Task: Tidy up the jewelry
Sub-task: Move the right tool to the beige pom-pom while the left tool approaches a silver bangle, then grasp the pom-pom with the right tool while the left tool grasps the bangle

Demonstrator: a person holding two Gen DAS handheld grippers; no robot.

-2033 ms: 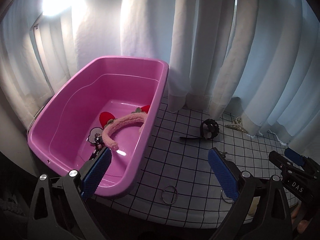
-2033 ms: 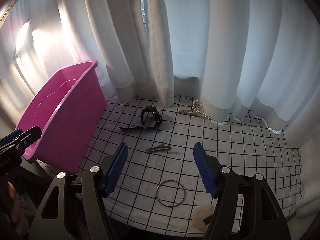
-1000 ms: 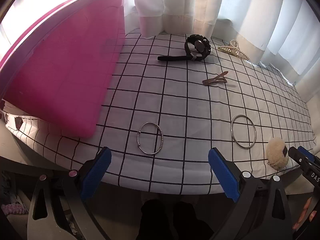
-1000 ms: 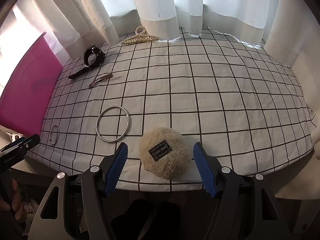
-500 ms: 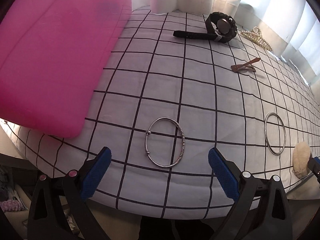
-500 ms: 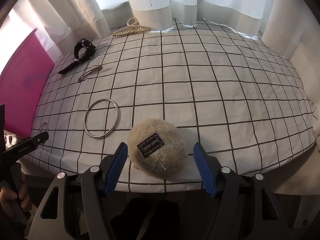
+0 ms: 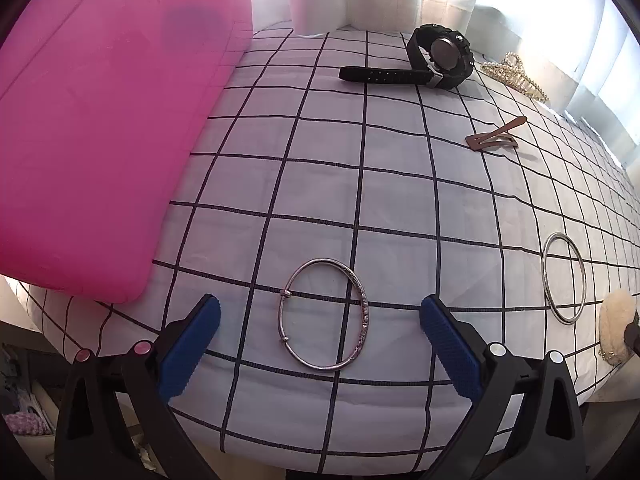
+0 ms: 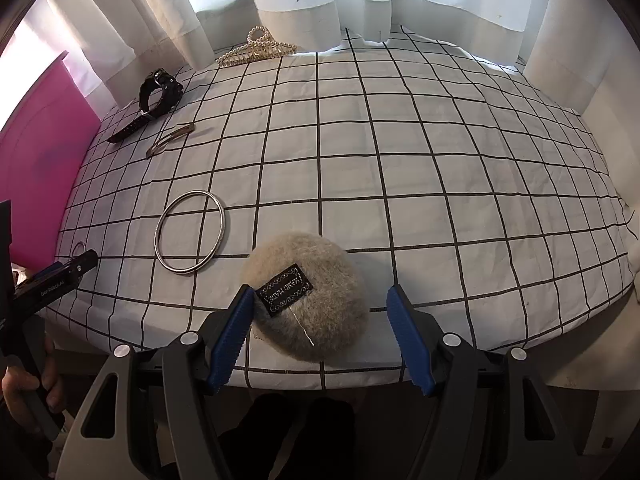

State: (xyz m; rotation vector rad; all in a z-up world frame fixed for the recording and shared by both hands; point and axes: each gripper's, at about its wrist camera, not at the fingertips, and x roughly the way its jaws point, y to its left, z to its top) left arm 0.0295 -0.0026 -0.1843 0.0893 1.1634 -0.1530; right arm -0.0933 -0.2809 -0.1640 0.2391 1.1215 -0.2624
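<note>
A thin silver bangle with a clasp lies on the checked cloth near the front edge. My left gripper hangs open just over it, a blue pad on either side and neither touching. In the right wrist view a fluffy beige puff with a black label sits between the open fingers of my right gripper. Its left pad is at the puff's edge and its right pad stands clear. A plain silver ring bangle lies left of the puff.
The pink tub fills the left side. A black watch, a pearl hair claw and a brown hair clip lie toward the white curtains. The checked cloth drops off at the near edge.
Both grippers came down from a high view of the tub to the cloth's front edge. Over the last second the left sank closer over the clasp bangle; the right barely shifted.
</note>
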